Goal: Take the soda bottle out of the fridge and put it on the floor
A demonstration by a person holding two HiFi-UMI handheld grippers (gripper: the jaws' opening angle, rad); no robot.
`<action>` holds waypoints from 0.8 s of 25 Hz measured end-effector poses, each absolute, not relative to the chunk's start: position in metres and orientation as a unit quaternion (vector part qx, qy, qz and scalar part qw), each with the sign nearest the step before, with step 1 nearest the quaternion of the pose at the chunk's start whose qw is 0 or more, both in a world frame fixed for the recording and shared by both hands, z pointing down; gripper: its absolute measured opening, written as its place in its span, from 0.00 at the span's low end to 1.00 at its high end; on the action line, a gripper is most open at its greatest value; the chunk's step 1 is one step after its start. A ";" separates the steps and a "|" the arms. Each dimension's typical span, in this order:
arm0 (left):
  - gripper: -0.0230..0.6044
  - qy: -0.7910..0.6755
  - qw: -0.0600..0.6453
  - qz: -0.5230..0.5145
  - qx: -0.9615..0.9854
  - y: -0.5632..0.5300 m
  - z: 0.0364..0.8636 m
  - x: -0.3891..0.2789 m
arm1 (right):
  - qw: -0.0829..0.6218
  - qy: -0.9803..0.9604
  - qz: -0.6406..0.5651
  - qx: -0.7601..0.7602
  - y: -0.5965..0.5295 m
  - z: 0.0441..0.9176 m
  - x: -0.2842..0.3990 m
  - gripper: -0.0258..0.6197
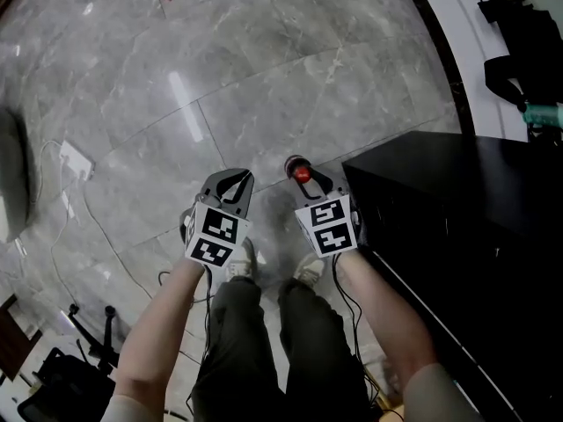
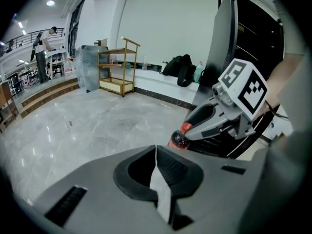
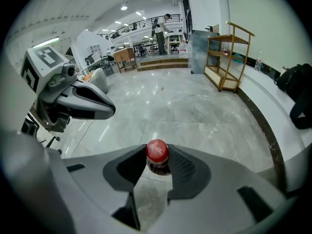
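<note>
Jaws of the right hand-held gripper [image 3: 157, 161] pinch the neck of the soda bottle [image 3: 157, 151] just under its red cap. The bottle hangs over the grey marble floor [image 3: 195, 111], its base hidden, close beside the black fridge [image 1: 457, 227]. Just left of it, the left hand-held gripper [image 2: 156, 169] is pressed together on nothing. Farther off stands a wooden shelf rack [image 3: 226, 62].

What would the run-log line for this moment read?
left tongs: shut, empty | right tongs: shut on soda bottle neck | fridge: beside right tongs | floor: below bottle
</note>
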State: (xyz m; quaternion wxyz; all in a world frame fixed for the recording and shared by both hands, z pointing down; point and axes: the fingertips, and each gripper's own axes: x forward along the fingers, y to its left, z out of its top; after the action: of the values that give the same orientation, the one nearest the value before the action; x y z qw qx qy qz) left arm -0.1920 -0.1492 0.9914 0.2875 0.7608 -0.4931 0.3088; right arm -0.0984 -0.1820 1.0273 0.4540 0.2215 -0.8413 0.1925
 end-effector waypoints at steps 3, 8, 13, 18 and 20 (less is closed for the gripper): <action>0.05 -0.488 0.292 0.318 0.758 -0.147 1.024 -0.191 | 0.464 -0.841 0.187 0.208 -0.177 1.062 -0.099 0.22; 0.05 -0.492 0.316 0.316 0.747 -0.142 1.070 -0.186 | 0.480 -0.839 0.176 0.186 -0.165 1.114 -0.099 0.22; 0.05 -0.487 0.324 0.324 0.743 -0.136 1.112 -0.180 | 0.498 -0.832 0.174 0.169 -0.148 1.158 -0.094 0.22; 0.05 -0.482 0.343 0.323 0.739 -0.127 1.147 -0.176 | 0.513 -0.826 0.168 0.161 -0.139 1.199 -0.084 0.22; 0.05 -0.473 0.349 0.330 0.739 -0.120 1.159 -0.175 | 0.517 -0.823 0.174 0.163 -0.136 1.212 -0.080 0.22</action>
State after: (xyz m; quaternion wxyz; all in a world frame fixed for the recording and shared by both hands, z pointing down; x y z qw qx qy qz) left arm -0.1751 -0.1200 1.1593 0.3487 0.7386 -0.4734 0.3298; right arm -0.0801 -0.1355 1.2119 0.5165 0.1626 -0.8225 0.1739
